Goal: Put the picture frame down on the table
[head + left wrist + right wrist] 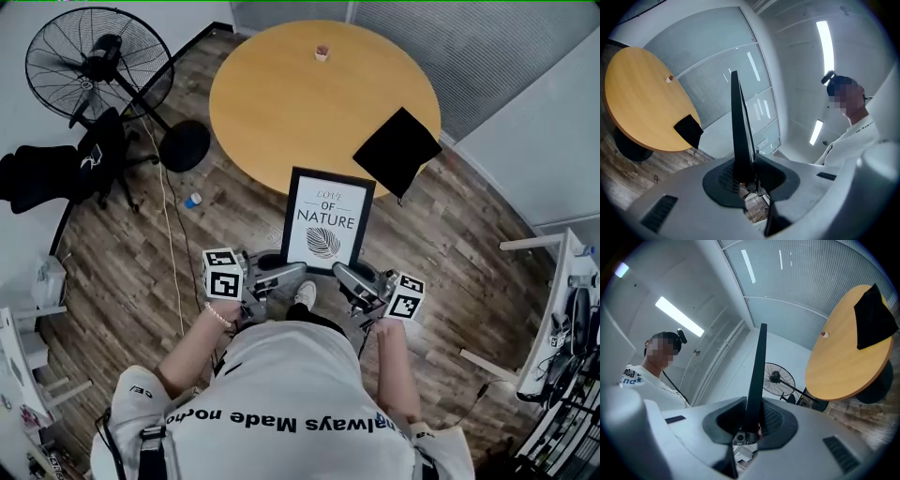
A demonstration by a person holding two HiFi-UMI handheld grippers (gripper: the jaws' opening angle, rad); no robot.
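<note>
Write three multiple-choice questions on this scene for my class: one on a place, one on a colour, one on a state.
1. Where does the black square object lie?
A. On the floor
B. At the edge of the round table
C. On a chair

2. What colour is the border of the picture frame?
A. White
B. Black
C. Gold

3. What state is the picture frame in?
A. Lying flat on the round table
B. Leaning against a wall
C. Gripped by the left gripper and the right gripper, off the table

Answers:
1 B: it rests on the tabletop by its rim.
2 B: a black border surrounds the white print.
3 C: each gripper view shows fingers closed on the frame's edge, and the head view shows it over the floor, short of the table.
</note>
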